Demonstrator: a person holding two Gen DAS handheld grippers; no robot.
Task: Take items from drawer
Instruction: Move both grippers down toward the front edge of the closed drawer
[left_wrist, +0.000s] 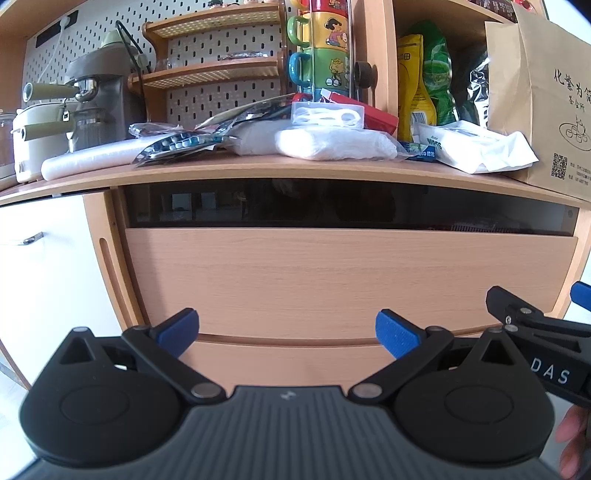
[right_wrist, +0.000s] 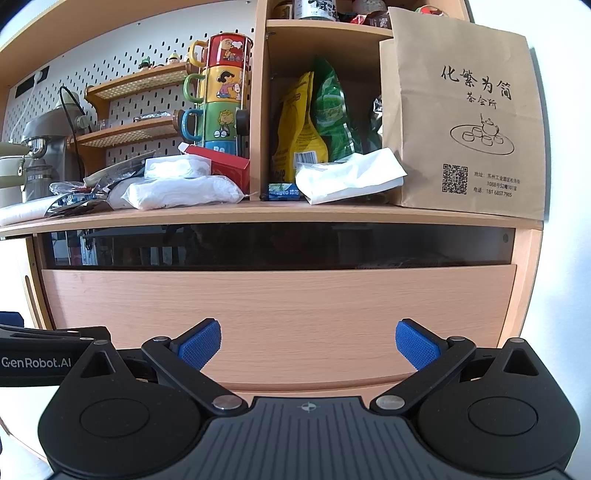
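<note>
A light wood drawer front (left_wrist: 347, 280) fills the middle of the left wrist view and also shows in the right wrist view (right_wrist: 280, 325). A dark gap (left_wrist: 332, 203) runs above it, under the countertop; what lies inside is too dark to tell. My left gripper (left_wrist: 287, 332) is open and empty, held level in front of the drawer front. My right gripper (right_wrist: 308, 345) is open and empty, also facing the drawer front (right_wrist: 280, 325). The right gripper's black body shows at the right edge of the left wrist view (left_wrist: 535, 332).
The countertop (left_wrist: 295, 171) holds white packets (left_wrist: 332, 144), blister packs (left_wrist: 177, 144), a red box (left_wrist: 373, 114), a wipes pack (left_wrist: 476, 147) and a brown paper bag (left_wrist: 554, 99). Stacked mugs (right_wrist: 221, 96), snack bags (right_wrist: 314, 122), a coffee machine (left_wrist: 96, 96) and a pegboard stand behind.
</note>
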